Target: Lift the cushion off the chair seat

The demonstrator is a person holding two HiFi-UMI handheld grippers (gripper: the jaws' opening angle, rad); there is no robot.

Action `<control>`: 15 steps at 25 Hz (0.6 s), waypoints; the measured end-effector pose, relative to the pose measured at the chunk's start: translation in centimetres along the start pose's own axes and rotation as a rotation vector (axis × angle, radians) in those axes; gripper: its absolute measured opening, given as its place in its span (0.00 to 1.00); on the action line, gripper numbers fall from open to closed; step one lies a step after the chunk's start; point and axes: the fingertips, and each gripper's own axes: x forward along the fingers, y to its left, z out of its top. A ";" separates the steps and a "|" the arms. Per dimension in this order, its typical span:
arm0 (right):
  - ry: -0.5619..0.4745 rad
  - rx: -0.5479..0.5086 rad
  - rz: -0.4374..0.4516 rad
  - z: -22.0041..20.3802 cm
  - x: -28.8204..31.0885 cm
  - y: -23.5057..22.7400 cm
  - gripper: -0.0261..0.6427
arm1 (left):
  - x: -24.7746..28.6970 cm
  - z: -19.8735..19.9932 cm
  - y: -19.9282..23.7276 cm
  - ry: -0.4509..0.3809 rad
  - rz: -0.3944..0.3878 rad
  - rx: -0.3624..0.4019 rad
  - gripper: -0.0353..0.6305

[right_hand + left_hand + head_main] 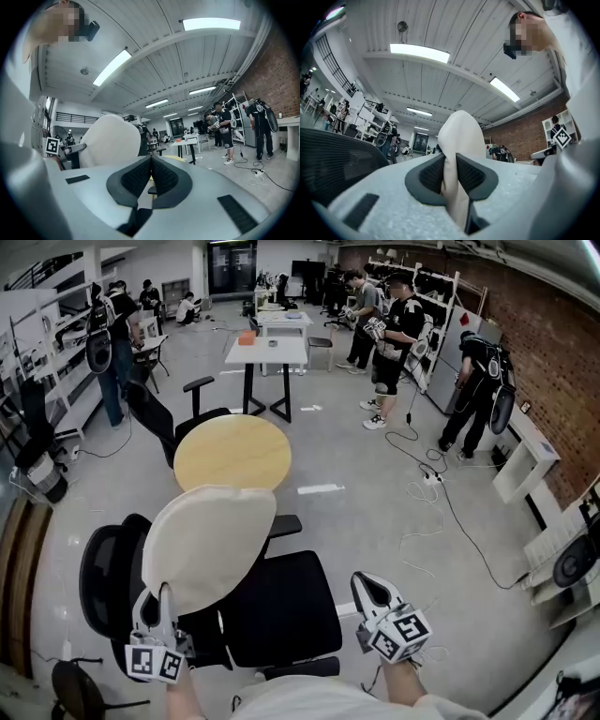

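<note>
A cream round cushion [208, 545] hangs in the air above the black office chair's seat [281, 607], clear of it. My left gripper [165, 607] is shut on the cushion's lower edge; in the left gripper view the cushion [459, 140] stands up pinched between the dark pads [431, 174]. My right gripper [368, 589] is shut with nothing in it, to the right of the seat's front; its view shows the cushion [110, 140] off to the left and its pads [137, 177] pressed together.
The chair's mesh back [103, 579] is at the left, an armrest [284, 525] behind the seat. A round wooden table [232, 452] stands just beyond the chair, a second black chair [159, 418] by it. Several people [403, 329] stand farther off; cables [450, 512] cross the floor at the right.
</note>
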 end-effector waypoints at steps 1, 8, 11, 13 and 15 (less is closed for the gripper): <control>0.000 -0.001 -0.002 0.0 -0.1 -0.2 0.04 | -0.6 0.1 0.2 0.001 0.009 -0.002 0.15; -0.007 0.008 -0.007 0.0 -0.5 0.5 0.04 | -2.6 0.5 0.1 -0.029 0.027 -0.040 0.15; -0.010 0.014 -0.007 0.0 -1.0 0.7 0.04 | -2.7 1.2 -0.4 -0.039 0.018 -0.034 0.15; -0.012 0.015 -0.010 -0.1 -1.4 0.6 0.04 | -2.7 1.3 -0.5 -0.040 0.012 -0.035 0.15; -0.012 0.017 -0.017 -0.3 -1.7 0.5 0.04 | -2.6 1.4 -0.4 -0.041 0.010 -0.038 0.15</control>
